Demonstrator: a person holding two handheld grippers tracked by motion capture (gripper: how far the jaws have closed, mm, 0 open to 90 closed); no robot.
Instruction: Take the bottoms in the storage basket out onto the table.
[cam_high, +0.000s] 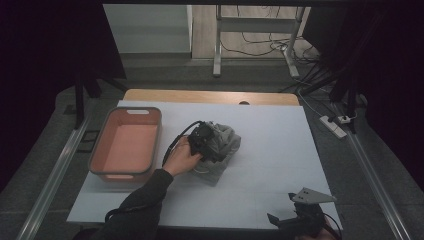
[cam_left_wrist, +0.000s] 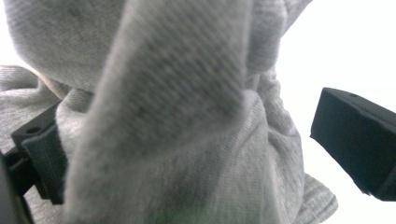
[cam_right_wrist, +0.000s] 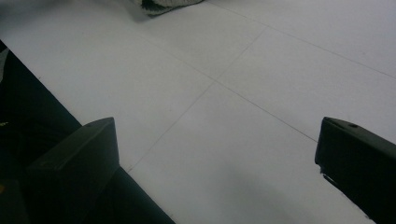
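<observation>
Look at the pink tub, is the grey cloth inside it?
No, the grey cloth lies on the white table beside the pink tub.

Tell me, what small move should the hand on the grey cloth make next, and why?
Probably close the left gripper on the grey cloth: its jaws stand wide apart with a bunched fold between them, not pinched. The pink basin waits beside it.

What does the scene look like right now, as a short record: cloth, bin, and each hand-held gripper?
cloth: grey garment bunched mid-table, right of the bin
bin: pink basket, nothing inside, at the table's left
left hand-held gripper: on the garment, jaws wide, fabric between them, right pad clear of it
right hand-held gripper: at the near right edge, open over bare white table
</observation>
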